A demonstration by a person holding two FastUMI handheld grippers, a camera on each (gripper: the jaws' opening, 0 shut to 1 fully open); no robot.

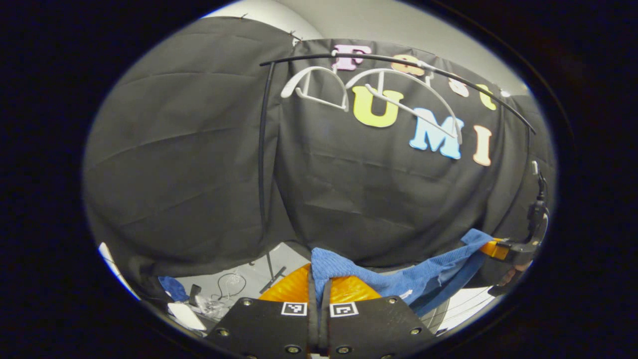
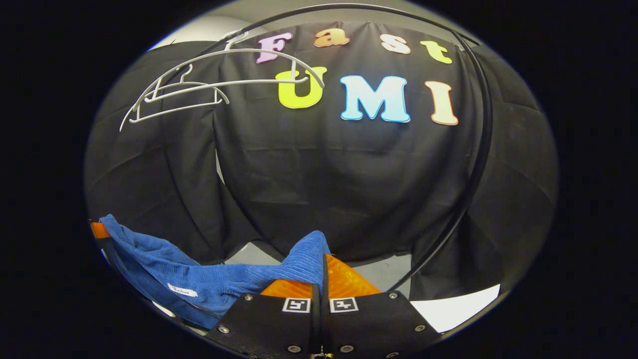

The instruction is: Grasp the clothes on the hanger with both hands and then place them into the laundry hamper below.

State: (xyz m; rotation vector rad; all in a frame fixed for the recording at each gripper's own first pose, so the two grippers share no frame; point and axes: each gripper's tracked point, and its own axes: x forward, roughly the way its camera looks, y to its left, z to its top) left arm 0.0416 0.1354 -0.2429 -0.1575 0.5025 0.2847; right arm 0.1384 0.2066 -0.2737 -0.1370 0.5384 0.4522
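Note:
A blue ribbed garment hangs stretched between my two grippers, off the hangers. In the left gripper view my left gripper is shut on one bunched end of it, and the cloth runs right to my right gripper, held by a hand. In the right gripper view my right gripper is shut on the other end of the garment, which sags left to my left gripper. Two bare white hangers hang on the black rail above.
The rail's black upright stands left of centre; its curved bar runs down the right. Cables and small items lie on the grey floor at lower left. A pale surface shows at lower right.

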